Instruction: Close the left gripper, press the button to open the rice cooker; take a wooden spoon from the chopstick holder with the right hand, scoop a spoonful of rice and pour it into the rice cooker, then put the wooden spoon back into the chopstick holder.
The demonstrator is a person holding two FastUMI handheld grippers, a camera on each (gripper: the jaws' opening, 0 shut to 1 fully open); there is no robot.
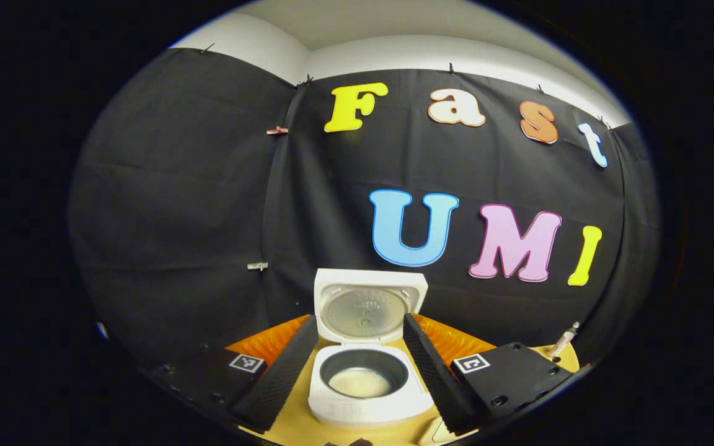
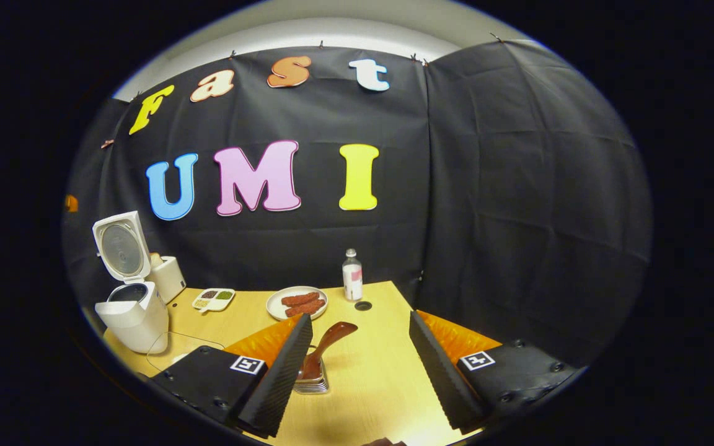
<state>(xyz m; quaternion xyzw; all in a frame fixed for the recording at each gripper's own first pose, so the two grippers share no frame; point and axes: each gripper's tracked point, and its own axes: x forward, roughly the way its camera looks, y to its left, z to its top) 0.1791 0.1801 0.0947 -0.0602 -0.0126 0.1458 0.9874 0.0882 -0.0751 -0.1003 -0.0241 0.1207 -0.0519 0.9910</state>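
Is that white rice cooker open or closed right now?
Open. The rice cooker has its lid standing upright behind the pot, and pale rice lies in the dark inner pot.

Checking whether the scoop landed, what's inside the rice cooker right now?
The open rice cooker holds a dark inner pot with a pale patch of rice on its bottom. The pot's near inside wall is hidden by the rim.

Rice cooker [image 1: 366,396] smooth white plastic; wooden spoon [image 2: 326,347] glossy; table [image 2: 382,371] smooth wood.
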